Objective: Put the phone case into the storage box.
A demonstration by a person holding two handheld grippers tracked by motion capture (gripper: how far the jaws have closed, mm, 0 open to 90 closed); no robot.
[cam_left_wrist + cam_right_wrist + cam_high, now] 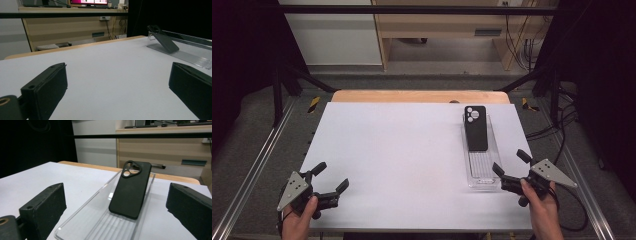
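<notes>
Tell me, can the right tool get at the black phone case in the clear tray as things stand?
Probably yes. The right tool is open and faces the phone case, which leans in the clear tray just ahead, with nothing between them.

Each bare hand carries a black gripper: the left gripper and the right gripper both have a grey three-cornered plate dotted with small holes, blocky matte black fingers, and a trailing black cable.
</notes>
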